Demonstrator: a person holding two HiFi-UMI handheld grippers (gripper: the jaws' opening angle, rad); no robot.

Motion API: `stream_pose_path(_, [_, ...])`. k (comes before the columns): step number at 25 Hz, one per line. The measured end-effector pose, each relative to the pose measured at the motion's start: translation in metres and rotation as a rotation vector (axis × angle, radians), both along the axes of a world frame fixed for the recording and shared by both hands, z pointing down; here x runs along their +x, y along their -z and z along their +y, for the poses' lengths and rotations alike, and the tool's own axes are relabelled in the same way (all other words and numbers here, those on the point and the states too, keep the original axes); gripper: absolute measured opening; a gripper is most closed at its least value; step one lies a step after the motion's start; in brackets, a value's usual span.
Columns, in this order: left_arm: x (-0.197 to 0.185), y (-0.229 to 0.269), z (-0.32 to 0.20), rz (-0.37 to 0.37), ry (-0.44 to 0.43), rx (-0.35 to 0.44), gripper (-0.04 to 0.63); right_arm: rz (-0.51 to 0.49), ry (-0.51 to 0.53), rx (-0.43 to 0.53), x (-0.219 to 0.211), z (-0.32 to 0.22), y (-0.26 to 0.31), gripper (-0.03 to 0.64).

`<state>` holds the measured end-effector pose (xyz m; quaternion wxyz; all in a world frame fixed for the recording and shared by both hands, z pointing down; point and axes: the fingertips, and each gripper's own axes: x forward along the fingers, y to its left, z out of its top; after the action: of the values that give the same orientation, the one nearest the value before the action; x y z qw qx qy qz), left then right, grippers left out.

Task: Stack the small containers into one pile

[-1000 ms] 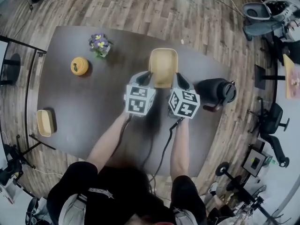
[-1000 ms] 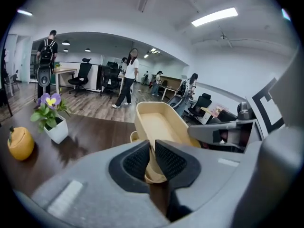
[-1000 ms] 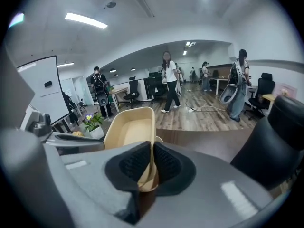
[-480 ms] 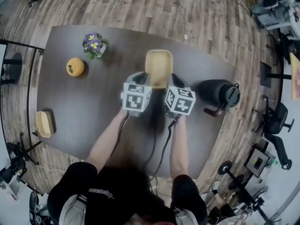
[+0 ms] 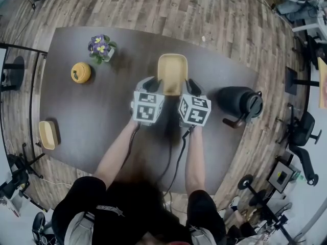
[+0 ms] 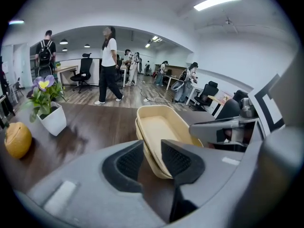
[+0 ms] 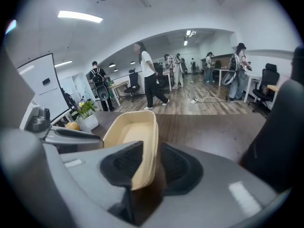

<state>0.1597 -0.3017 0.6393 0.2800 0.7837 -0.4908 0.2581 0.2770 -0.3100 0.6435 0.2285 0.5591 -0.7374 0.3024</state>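
Observation:
Two beige containers (image 5: 172, 73) sit nested on the dark table (image 5: 92, 116) in the middle. My left gripper (image 5: 154, 84) is at the pile's near left corner and my right gripper (image 5: 190, 87) at its near right corner. In the left gripper view the containers' rim (image 6: 159, 129) lies between the pads of the left gripper (image 6: 152, 161), with a gap at one side; the jaws are opening. In the right gripper view the rim (image 7: 130, 134) lies between the pads of the right gripper (image 7: 151, 163), also opening and loose. A third beige container (image 5: 47, 135) lies at the table's left edge.
An orange round pot (image 5: 81, 72) and a white flower pot (image 5: 100, 47) stand at the table's far left. A black jug (image 5: 240, 103) stands to the right of the pile. Office chairs and people are in the room beyond.
The head view has shifted a little. Both grippers stay at the pile's near corners, and the pile rests in the same place on the table.

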Motion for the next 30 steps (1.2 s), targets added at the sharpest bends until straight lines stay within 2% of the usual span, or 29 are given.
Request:
stream_pose_path(1, [0.001, 0.0, 0.001, 0.01, -0.001, 0.008, 0.18, 0.004, 0.005, 0.025, -0.001, -0.001, 0.003, 0.168])
stream_pose_path(2, [0.003, 0.001, 0.002, 0.024, -0.006, 0.014, 0.275, 0.004, 0.009, 0.048, -0.001, -0.003, 0.006, 0.229])
stream_pose_path(5, [0.007, 0.009, 0.001, 0.019, -0.022, 0.057, 0.35, -0.006, 0.0, 0.092, 0.0, -0.003, 0.014, 0.284])
stream_pose_path(15, [0.007, 0.058, 0.017, 0.012, -0.045, 0.13, 0.357, 0.007, -0.006, 0.176, 0.003, 0.015, 0.065, 0.285])
stream_pose_path(22, [-0.007, 0.128, 0.047, -0.025, -0.038, 0.274, 0.353, 0.019, 0.011, 0.295, 0.01, 0.063, 0.13, 0.285])
stream_pose_path(26, [-0.009, 0.171, 0.081, -0.02, -0.061, 0.366, 0.275, 0.06, 0.017, 0.41, 0.008, 0.102, 0.171, 0.285])
stream_pose_path(30, [-0.015, 0.203, 0.12, -0.016, -0.068, 0.459, 0.213, 0.059, 0.003, 0.516, 0.003, 0.145, 0.207, 0.285])
